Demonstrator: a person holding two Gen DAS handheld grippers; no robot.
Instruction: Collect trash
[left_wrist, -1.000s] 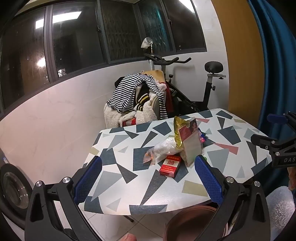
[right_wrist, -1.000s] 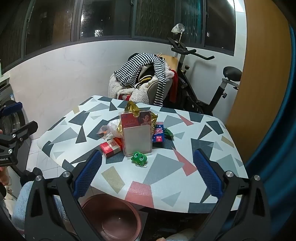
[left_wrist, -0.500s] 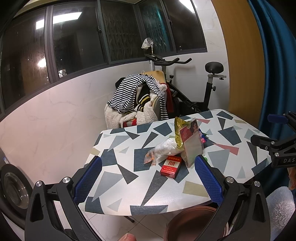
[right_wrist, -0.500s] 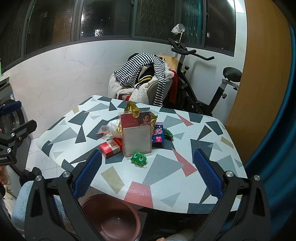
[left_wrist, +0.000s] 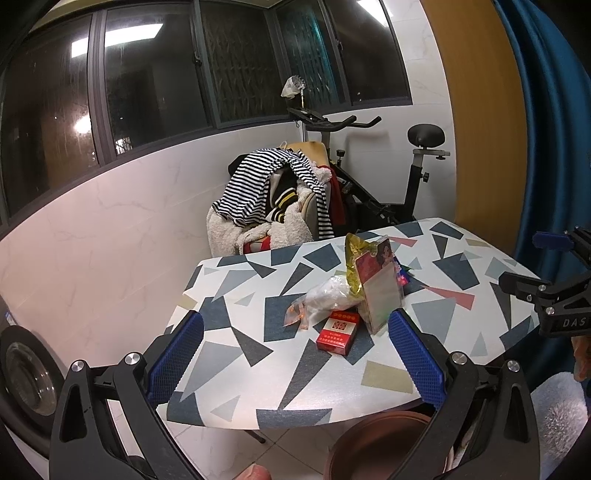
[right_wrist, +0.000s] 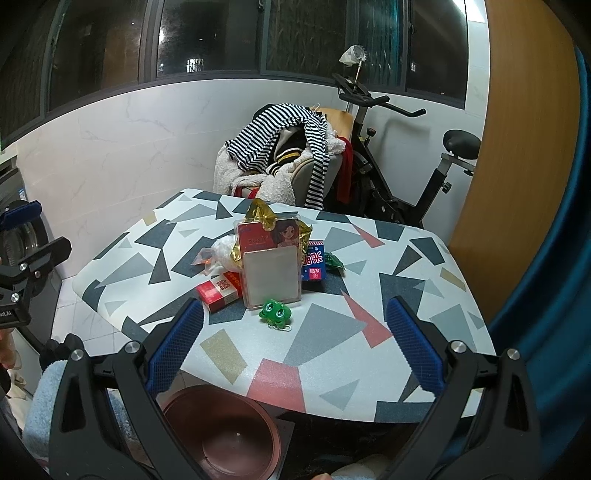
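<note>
Trash pile sits mid-table (right_wrist: 369, 332), well apart from every edge. Red cigarette pack (left_wrist: 338, 331) lies flat at the pile's 7 o'clock in the right wrist view, touching the upright clear card package (right_wrist: 271, 264). Crumpled clear plastic bag (left_wrist: 327, 297) is at the package's 9 o'clock, gold foil wrapper (right_wrist: 262, 214) behind it at 12, blue-red small box (right_wrist: 314, 264) at 3. Green frog toy (right_wrist: 275, 314) lies just in front at 6 o'clock. Bare tabletop rings the pile on all sides, widest toward the near edge.

Left gripper (left_wrist: 295, 356) has jaws spread wide, nothing between them, hovering off the near table edge. Right gripper (right_wrist: 293, 347) likewise spread wide and empty, near the same edge.

Brown round bin (right_wrist: 221, 432) stands on the floor under the near edge at 6 o'clock; interior looks empty, though the rim is partly cut off by gripper arms.

Green item behind the blue-red box is mostly hidden. Print on the packs is too small to read. Clothes-heaped chair (right_wrist: 280, 158) and exercise bike (right_wrist: 399, 177) stand beyond the far edge.
</note>
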